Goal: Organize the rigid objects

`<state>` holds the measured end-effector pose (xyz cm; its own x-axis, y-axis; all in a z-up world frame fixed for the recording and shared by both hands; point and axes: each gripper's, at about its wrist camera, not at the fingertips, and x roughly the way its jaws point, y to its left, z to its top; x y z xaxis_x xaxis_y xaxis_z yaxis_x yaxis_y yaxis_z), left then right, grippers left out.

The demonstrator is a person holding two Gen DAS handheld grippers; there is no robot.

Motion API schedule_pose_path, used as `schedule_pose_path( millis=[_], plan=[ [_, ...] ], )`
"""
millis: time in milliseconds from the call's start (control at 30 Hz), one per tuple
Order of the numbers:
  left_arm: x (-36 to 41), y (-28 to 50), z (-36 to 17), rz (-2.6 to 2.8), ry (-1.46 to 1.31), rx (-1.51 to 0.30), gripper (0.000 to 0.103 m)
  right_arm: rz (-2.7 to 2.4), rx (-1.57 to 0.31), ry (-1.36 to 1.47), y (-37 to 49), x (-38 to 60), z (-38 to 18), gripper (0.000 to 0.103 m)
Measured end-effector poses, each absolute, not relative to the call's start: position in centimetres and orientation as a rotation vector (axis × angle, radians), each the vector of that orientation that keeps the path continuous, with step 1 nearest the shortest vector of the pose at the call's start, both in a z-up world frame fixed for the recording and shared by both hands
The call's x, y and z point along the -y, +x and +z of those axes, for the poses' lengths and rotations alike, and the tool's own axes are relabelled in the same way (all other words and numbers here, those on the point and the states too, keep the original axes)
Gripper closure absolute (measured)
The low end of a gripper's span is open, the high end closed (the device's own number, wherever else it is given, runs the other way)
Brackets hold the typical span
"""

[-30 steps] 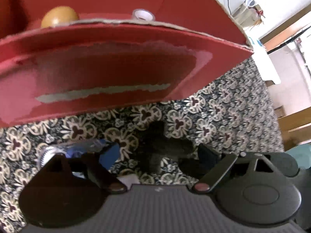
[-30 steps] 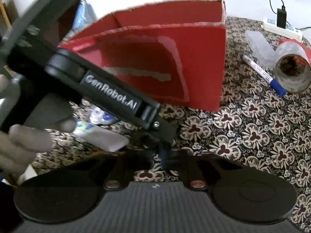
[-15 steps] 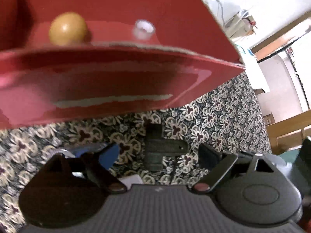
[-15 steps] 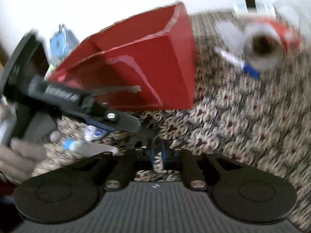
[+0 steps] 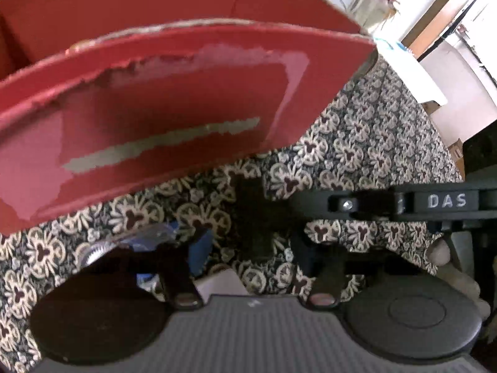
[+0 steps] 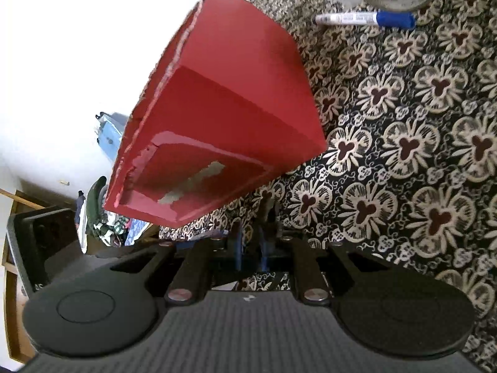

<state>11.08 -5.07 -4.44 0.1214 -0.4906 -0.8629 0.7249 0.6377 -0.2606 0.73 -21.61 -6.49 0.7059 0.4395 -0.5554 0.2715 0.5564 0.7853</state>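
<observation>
Our left gripper (image 5: pixel 251 245) jaws have just been narrowing, nothing clearly gripped; our right gripper (image 6: pixel 250 248) jaws are closed empty. The red box (image 5: pixel 174 99) stands on the surface (image 6: pixel 403 155) just ahead of both.

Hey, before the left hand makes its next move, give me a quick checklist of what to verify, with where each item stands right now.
1. Left gripper grip: jaws have just been closing but stand apart, and the pads press on nothing. Not ok.
2. Foil tube position: lies on the tablecloth by the left finger, its white end in the gap. Ok.
3. Right gripper: shut, nothing seen in it. Ok.
4. Clearance: in the left wrist view, the right gripper's tip sits close ahead of the left fingers. Not ok.
5. Red box: stands just beyond the tube. What it contains: cannot tell.
6. Marker: outside the box. Not ok.
</observation>
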Motion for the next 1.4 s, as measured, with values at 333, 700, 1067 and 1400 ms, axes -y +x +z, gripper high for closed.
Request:
schedule_pose_path(
  millis=[333, 700, 1067, 1400],
  plan=[
    [5.4, 10.8, -4.6, -0.919, 0.26, -1.108, 0.085, 0.137, -0.751, 0.887, 0.5, 20.8, -3.3, 0.103],
    [4.1, 11.7, -4.9, -0.957, 0.16, -1.109, 0.085, 0.053, -0.812, 1.001, 0.1, 22.7, -6.8, 0.103],
    [3.5, 10.9, -3.8, -1.001, 0.121, -1.093, 0.093, 0.112, -0.778, 0.975, 0.4, 21.2, -4.9, 0.103],
    [3.4, 8.8, 4.3, -1.154, 0.053, -0.886, 0.096, 0.117, -0.604, 0.817, -3.2, 21.6, 4.1, 0.103]
  ],
)
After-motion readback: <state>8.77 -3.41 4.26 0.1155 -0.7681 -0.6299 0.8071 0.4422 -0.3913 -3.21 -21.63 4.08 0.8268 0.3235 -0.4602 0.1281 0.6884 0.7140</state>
